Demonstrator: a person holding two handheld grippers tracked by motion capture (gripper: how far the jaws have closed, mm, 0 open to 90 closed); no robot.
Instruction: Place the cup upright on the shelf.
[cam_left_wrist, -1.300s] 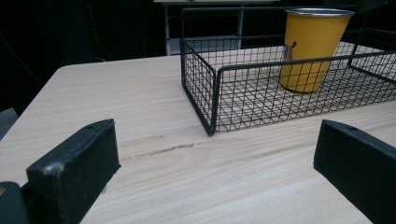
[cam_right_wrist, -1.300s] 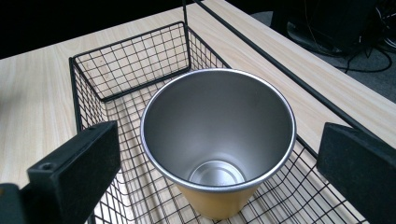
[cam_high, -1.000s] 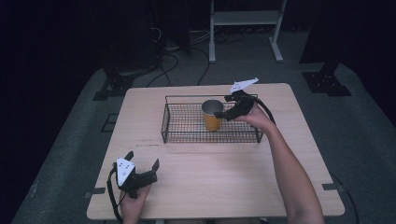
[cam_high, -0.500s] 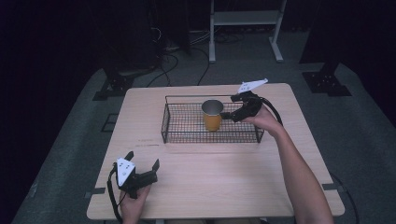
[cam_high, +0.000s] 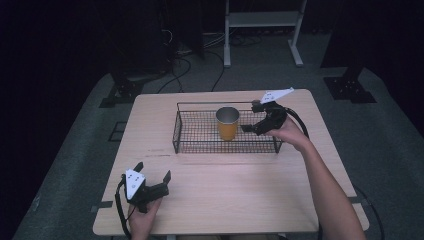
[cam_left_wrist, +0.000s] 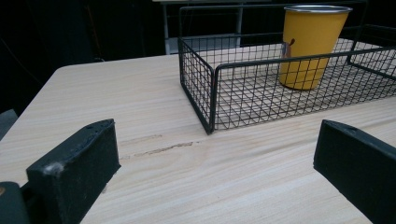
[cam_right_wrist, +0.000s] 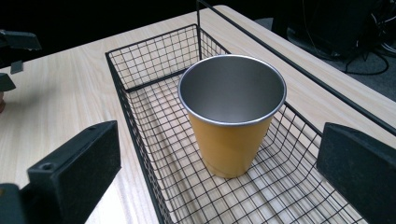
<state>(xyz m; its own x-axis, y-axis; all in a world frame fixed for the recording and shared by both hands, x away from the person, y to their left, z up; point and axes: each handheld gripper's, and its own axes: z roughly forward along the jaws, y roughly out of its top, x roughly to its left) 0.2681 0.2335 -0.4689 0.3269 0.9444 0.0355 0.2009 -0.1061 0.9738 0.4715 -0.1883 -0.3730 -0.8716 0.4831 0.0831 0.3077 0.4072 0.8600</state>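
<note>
A yellow cup (cam_high: 227, 125) with a bare metal inside stands upright in a black wire basket (cam_high: 200, 150) at the back middle of the wooden table (cam_high: 240, 195). My right gripper (cam_high: 250, 116) hovers over the basket's right part, open, a short way right of the cup and pointing at it. In the right gripper view the cup (cam_right_wrist: 231, 135) stands ahead between the spread jaws of the gripper (cam_right_wrist: 217, 156), untouched. My left gripper (cam_high: 153, 171) rests open near the table's front left. In the left gripper view its open gripper (cam_left_wrist: 215, 158) faces the basket's (cam_left_wrist: 205, 93) near corner and the cup (cam_left_wrist: 310, 46).
A scratch (cam_left_wrist: 163, 149) marks the wood in front of the basket. Behind the table, a white metal stand (cam_high: 260, 20) and cables (cam_high: 195, 50) lie on the dark floor. Bare wood stretches between the basket and the front edge.
My right gripper has drawn back to the right, away from the cup, which stays upright in the basket. The left gripper has not moved.
</note>
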